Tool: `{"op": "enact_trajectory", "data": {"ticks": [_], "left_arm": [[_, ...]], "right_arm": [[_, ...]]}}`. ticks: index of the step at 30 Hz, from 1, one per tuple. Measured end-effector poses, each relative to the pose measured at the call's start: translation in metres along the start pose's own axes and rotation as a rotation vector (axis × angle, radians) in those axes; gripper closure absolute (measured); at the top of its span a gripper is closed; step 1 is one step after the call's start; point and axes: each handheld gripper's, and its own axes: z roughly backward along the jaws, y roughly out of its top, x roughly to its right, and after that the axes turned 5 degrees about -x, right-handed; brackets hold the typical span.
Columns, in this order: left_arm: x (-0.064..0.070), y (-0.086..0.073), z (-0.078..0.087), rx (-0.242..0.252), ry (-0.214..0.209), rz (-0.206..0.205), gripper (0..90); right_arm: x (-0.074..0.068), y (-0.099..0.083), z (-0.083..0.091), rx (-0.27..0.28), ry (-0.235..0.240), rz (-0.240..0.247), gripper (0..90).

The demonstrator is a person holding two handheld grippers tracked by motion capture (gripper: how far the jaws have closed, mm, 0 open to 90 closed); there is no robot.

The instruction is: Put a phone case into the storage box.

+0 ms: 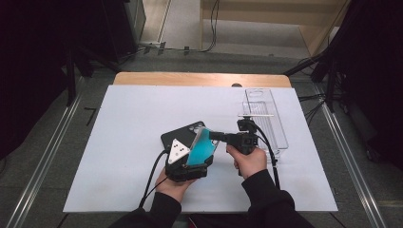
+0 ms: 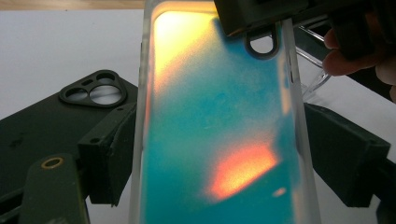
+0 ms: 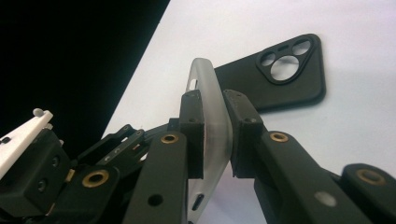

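my left gripper [image 1: 187,164] has its two jaws pressed on the long edges of the teal phone case [image 1: 203,145], one jaw on each side, and the case stands tilted up between them, above the table. in the left gripper view the case [image 2: 219,130] runs up the middle, its back is teal with orange reflection and its rim is milky and half clear. my right gripper [image 1: 219,137] comes from the right side and its jaws are closed on the far end of the same case; in the right gripper view the two pads pinch the frosted edge [image 3: 212,121] from both faces, so the case is held by both tools together. just under and behind the case lies a black phone case [image 1: 178,135] flat on the white sheet [image 1: 119,142], with its camera opening [image 2: 95,91] toward the far side; it lies near the left jaw but i cannot tell if it touches. to the right of my right hand [image 1: 249,161] there is a clear plastic tray [image 1: 266,116], close to the right gripper, and it stands apart from the teal case.
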Motion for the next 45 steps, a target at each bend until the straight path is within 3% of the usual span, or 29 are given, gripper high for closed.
{"op": "enact_trajectory", "data": {"ticks": [4, 11, 14, 18, 22, 25, 28, 30, 32, 37, 41, 45], "left_arm": [[0.0, 0.002, 0.0, -0.005, -0.019, -0.005, 15.8], [0.001, 0.007, 0.002, -0.061, -0.033, 0.002, 13.6], [-0.001, 0.009, 0.005, -0.076, -0.06, 0.013, 13.7], [-0.006, 0.012, 0.005, -0.14, -0.13, 0.042, 14.0], [-0.011, 0.016, 0.007, -0.178, -0.146, 0.054, 15.1], [-0.014, 0.02, 0.009, -0.201, -0.157, 0.038, 15.1], [-0.016, 0.022, 0.008, -0.25, -0.187, 0.006, 15.1], [-0.016, 0.022, 0.007, -0.283, -0.183, -0.021, 15.1], [-0.017, 0.023, 0.007, -0.298, -0.2, -0.019, 16.2], [-0.022, 0.028, 0.009, -0.313, -0.245, -0.005, 16.2], [-0.028, 0.032, 0.012, -0.316, -0.277, -0.02, 20.7], [-0.034, 0.037, 0.014, -0.324, -0.297, -0.031, 20.7]], "right_arm": [[-0.004, 0.001, 0.003, 0.005, 0.012, 0.01, 77.0], [-0.009, 0.003, 0.008, 0.016, -0.015, 0.051, 77.1], [-0.011, 0.003, 0.011, 0.021, -0.044, 0.075, 77.1], [-0.016, 0.002, 0.015, 0.054, -0.121, 0.144, 77.1], [-0.019, 0.001, 0.017, 0.077, -0.161, 0.193, 77.0], [-0.022, -0.001, 0.019, 0.098, -0.18, 0.238, 77.0], [-0.023, -0.001, 0.02, 0.09, -0.183, 0.275, 77.0], [-0.023, -0.002, 0.021, 0.093, -0.184, 0.298, 77.0], [-0.024, -0.002, 0.022, 0.092, -0.185, 0.326, 77.0], [-0.026, -0.003, 0.025, 0.088, -0.174, 0.389, 77.0], [-0.025, -0.003, 0.028, 0.075, -0.132, 0.403, 77.0], [-0.022, -0.003, 0.03, 0.069, -0.117, 0.454, 76.9]]}}
